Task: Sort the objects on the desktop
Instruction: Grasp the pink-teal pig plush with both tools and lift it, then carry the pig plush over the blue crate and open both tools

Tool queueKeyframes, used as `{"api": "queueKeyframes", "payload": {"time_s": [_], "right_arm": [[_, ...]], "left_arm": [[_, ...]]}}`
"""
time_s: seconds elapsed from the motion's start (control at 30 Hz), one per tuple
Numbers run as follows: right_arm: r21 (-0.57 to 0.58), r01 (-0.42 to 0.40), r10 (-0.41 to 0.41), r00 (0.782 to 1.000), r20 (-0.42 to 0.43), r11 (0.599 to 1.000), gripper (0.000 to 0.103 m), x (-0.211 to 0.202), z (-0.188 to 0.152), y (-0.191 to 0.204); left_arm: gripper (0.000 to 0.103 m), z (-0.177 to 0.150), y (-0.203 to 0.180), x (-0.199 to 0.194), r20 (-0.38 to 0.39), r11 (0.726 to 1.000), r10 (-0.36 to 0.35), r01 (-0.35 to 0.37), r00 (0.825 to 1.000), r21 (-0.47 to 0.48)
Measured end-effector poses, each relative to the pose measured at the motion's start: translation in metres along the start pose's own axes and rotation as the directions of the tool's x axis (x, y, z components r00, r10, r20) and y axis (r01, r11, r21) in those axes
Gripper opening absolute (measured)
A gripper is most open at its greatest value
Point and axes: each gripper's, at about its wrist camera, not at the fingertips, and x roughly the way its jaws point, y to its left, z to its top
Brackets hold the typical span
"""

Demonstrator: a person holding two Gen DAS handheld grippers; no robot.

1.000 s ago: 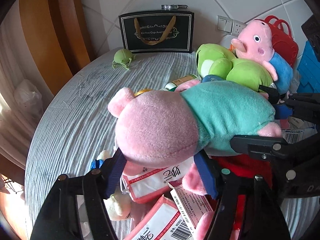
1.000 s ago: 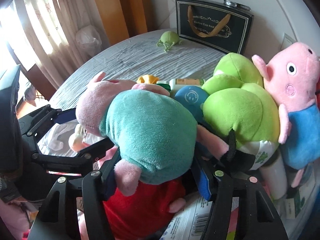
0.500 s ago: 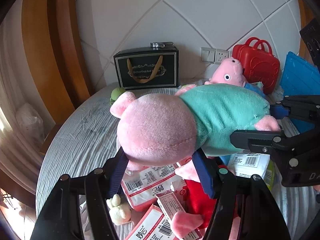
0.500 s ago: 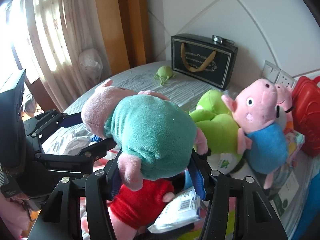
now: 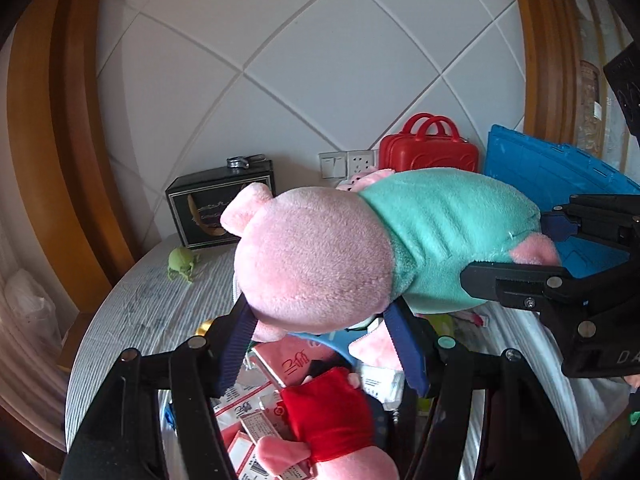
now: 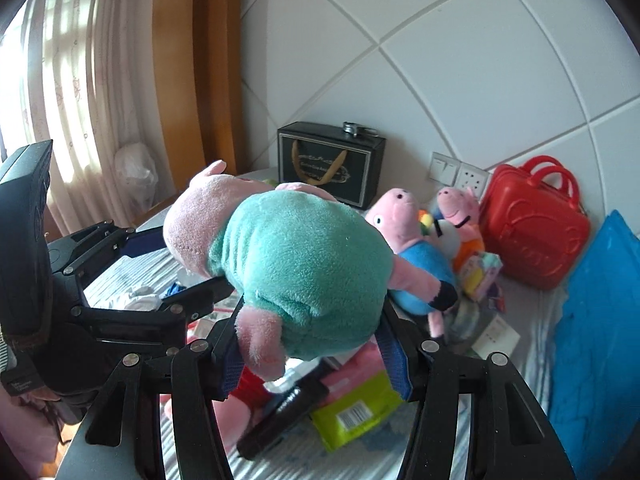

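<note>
Plush pig hung between both: left hand-held gripper clamped its head, right hand-held gripper its body.

The pig plush fills mid-frame in both wrist views, lifted above the worktop. Behind it, against the wall, the gift bag stands upper centre, with the wall sockets, then the small suitcase to its right. Two smaller pig plushes lean before the sockets. The tissue packs lie below, at lower centre.
</note>
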Motion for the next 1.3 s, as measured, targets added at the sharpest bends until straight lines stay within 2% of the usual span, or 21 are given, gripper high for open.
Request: {"api": "queueKeyframes", "payload": {"time_s": [0.2,0.37,0.5,0.67,0.87,0.97,1.13,1.23,1.3], "right_arm": [[0.044,0.094,-0.096,0.994,0.048,0.995,0.057,-0.054,-0.018,-0.044],[0.067,0.172,-0.178,0.980,0.093,0.983,0.057,-0.107,-0.032,-0.099],[0.091,0.249,-0.260,0.955,0.139,0.964,0.057,-0.158,-0.048,-0.152],[0.145,0.328,-0.351,0.919,0.179,0.934,0.057,-0.221,-0.077,-0.218],[0.224,0.402,-0.442,0.880,0.172,0.888,0.057,-0.279,-0.117,-0.291],[0.268,0.416,-0.466,0.870,0.161,0.869,0.057,-0.298,-0.138,-0.319],[0.325,0.418,-0.483,0.863,0.148,0.848,0.057,-0.312,-0.161,-0.355],[0.345,0.422,-0.490,0.861,0.138,0.838,0.057,-0.320,-0.170,-0.366],[0.361,0.434,-0.505,0.854,0.127,0.825,0.056,-0.322,-0.171,-0.371]], "left_arm": [[0.064,0.025,-0.064,-0.010,0.064,0.996,-0.077,0.074,0.995,0.057],[0.064,0.052,-0.138,-0.017,0.130,0.988,-0.138,0.126,0.982,0.091],[0.064,0.078,-0.208,-0.023,0.183,0.978,-0.193,0.173,0.964,0.119],[0.064,0.107,-0.303,-0.033,0.233,0.953,-0.276,0.235,0.933,0.189],[0.064,0.131,-0.409,-0.036,0.211,0.913,-0.360,0.298,0.908,0.278],[0.064,0.136,-0.453,-0.041,0.178,0.892,-0.372,0.298,0.911,0.340],[0.064,0.134,-0.499,-0.046,0.116,0.868,-0.375,0.304,0.920,0.394],[0.064,0.130,-0.518,-0.044,0.099,0.856,-0.321,0.244,0.942,0.457],[0.064,0.128,-0.522,-0.045,0.118,0.862,-0.277,0.192,0.954,0.469]]}}
